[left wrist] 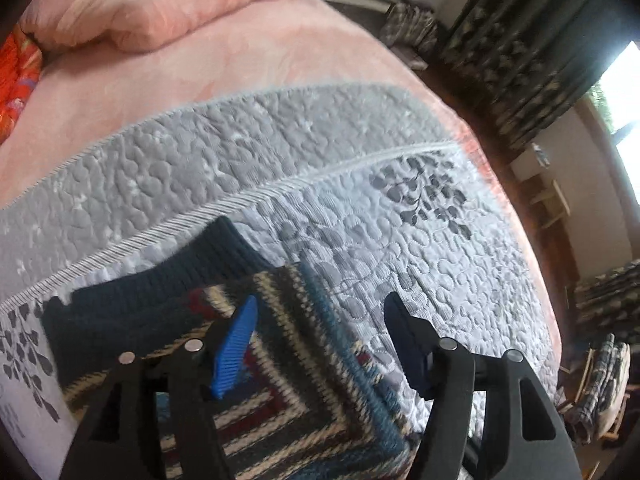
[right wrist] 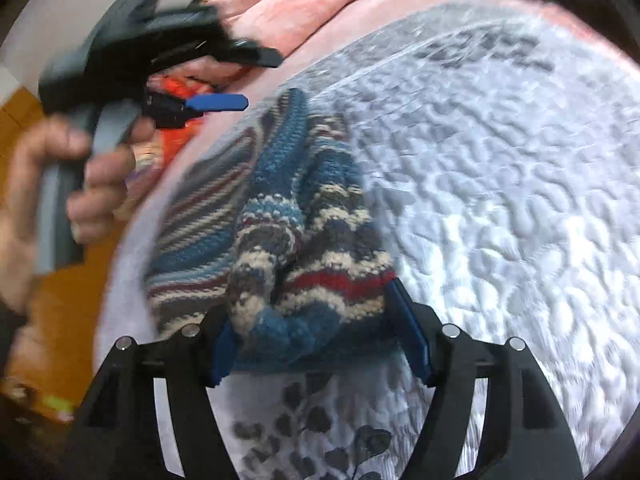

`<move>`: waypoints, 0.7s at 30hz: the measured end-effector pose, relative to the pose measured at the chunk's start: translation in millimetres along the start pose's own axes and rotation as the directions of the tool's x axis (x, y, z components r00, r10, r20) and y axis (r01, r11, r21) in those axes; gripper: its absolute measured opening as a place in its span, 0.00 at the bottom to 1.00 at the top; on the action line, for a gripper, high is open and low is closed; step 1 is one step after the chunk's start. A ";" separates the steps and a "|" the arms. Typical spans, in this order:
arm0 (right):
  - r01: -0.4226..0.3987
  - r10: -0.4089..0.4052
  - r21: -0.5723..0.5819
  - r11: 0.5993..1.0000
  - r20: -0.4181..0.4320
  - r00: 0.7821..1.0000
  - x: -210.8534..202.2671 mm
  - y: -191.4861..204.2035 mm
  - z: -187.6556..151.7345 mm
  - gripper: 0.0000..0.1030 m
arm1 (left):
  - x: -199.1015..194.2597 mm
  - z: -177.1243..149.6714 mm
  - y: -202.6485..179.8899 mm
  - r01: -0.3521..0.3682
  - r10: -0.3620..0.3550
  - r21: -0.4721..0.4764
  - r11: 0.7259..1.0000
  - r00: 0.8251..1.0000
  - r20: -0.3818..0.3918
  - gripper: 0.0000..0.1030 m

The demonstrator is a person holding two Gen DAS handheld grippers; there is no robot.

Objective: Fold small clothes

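A knitted sweater [left wrist: 280, 380] striped in blue, cream, grey and red, with a dark navy ribbed band [left wrist: 152, 292], lies on the grey quilted bedspread [left wrist: 400, 248]. My left gripper [left wrist: 320, 300] hovers open over it, its blue pad [left wrist: 236, 344] above the stripes and the other finger over bare quilt. In the right wrist view a bunched part of the sweater [right wrist: 304, 248] sits between the wide-apart fingers of my right gripper [right wrist: 310, 308], which is open. The left gripper [right wrist: 260, 80] shows blurred at upper left, held by a hand [right wrist: 100, 168].
A pink blanket [left wrist: 224, 60] covers the bed beyond the quilt, with a folded pink duvet [left wrist: 152, 4] at the far end and a red-orange cloth [left wrist: 16, 76] at the left edge. Dark curtains [left wrist: 520, 48], a window [left wrist: 628, 120] and floor lie beyond the bed's right side.
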State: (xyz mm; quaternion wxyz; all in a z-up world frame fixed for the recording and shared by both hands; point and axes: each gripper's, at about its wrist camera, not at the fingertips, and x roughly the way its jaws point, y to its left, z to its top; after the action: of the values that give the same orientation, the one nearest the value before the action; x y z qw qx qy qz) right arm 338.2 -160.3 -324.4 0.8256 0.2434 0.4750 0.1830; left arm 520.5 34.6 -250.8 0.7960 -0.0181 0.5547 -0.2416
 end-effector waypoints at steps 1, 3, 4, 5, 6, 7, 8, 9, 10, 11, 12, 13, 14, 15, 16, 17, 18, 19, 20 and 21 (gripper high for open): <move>-0.043 0.043 0.006 0.999 -0.021 0.999 0.1 -2.7 5.5 0.66 | -7.4 -2.2 4.0 0.015 -0.015 -0.001 1.000 1.000 0.009 0.65; -0.112 0.114 0.027 0.993 -0.076 0.991 3.4 -10.5 22.0 0.69 | -28.0 -11.1 15.9 0.036 -0.036 0.001 0.999 0.999 0.039 0.69; -0.148 0.152 0.046 0.988 -0.096 0.984 5.5 -13.8 29.8 0.72 | -41.1 -19.1 24.0 0.057 -0.057 0.000 0.998 0.997 0.056 0.70; -0.203 0.212 0.076 0.976 -0.126 0.969 9.8 -18.5 39.2 0.73 | -48.9 -24.3 29.6 0.077 -0.076 -0.006 0.997 0.995 0.067 0.70; -0.243 0.258 0.107 0.964 -0.149 0.955 14.3 -22.5 47.3 0.74 | -57.9 -33.0 38.6 0.107 -0.105 -0.016 0.994 0.991 0.080 0.72; -0.271 0.292 0.139 0.953 -0.168 0.942 19.5 -26.2 56.5 0.75 | -66.6 -44.9 49.2 0.144 -0.140 -0.032 0.989 0.986 0.085 0.72; -0.292 0.320 0.162 0.943 -0.188 0.929 26.0 -28.2 67.0 0.76 | -71.7 -52.7 55.4 0.164 -0.159 -0.044 0.986 0.983 0.089 0.72; -0.297 0.327 0.167 0.940 -0.202 0.923 30.2 -28.4 75.3 0.76 | -76.3 -62.3 63.6 0.189 -0.182 -0.061 0.980 0.978 0.099 0.72; -0.296 0.328 0.167 0.941 -0.216 0.920 36.2 -26.8 85.4 0.76 | -79.1 -71.5 70.3 0.211 -0.202 -0.077 0.975 0.974 0.104 0.72; -0.303 0.334 0.161 0.939 -0.236 0.913 43.9 -22.6 96.4 0.76 | -81.0 -82.5 78.4 0.241 -0.230 -0.098 0.966 0.967 0.110 0.72; -0.306 0.338 0.160 0.939 -0.258 0.905 51.1 -18.6 103.9 0.76 | -81.2 -90.5 83.6 0.266 -0.253 -0.117 0.957 0.961 0.113 0.72; -0.302 0.336 0.162 0.940 -0.273 0.901 57.0 -15.8 109.9 0.76 | -80.7 -98.2 89.3 0.294 -0.280 -0.136 0.946 0.953 0.112 0.72; -0.293 0.328 0.159 0.943 -0.286 0.900 65.2 -12.5 117.7 0.75 | -78.6 -107.4 95.9 0.344 -0.329 -0.165 0.924 0.938 0.113 0.72; -0.281 0.316 0.154 0.947 -0.310 0.896 75.3 -8.1 125.3 0.74 | -74.3 -115.4 101.9 0.397 -0.380 -0.204 0.895 0.918 0.114 0.72; -0.251 0.293 0.164 0.954 -0.338 0.894 84.0 -5.3 129.5 0.69 | -71.0 -121.0 108.5 0.434 -0.417 -0.241 0.868 0.901 0.119 0.72; -0.242 0.286 0.165 0.956 -0.346 0.894 87.5 -5.1 131.8 0.64 | -68.6 -129.0 119.0 0.468 -0.444 -0.283 0.837 0.884 0.148 0.72; -0.237 0.279 0.155 0.959 -0.364 0.889 94.6 -1.6 136.1 0.49 | -67.0 -133.0 124.5 0.482 -0.454 -0.302 0.823 0.876 0.162 0.72; -0.214 0.246 0.125 0.969 -0.373 0.895 98.7 1.4 140.1 0.25 | -63.6 -138.8 131.6 0.501 -0.470 -0.329 0.800 0.865 0.175 0.72; -0.198 0.209 0.068 0.978 -0.353 0.912 93.3 8.6 144.7 0.18 | -61.6 -143.7 135.2 0.510 -0.478 -0.341 0.789 0.860 0.179 0.72; -0.216 0.221 0.052 0.975 -0.321 0.921 85.7 11.7 145.5 0.18 | -59.9 -146.4 136.9 0.518 -0.486 -0.346 0.782 0.855 0.180 0.72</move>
State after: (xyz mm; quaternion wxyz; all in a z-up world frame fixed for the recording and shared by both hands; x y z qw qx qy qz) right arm 505.8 -138.2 -314.6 0.7086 0.2679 0.5757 0.3077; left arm 423.8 214.8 -295.3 0.7053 -0.3297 0.5334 -0.3308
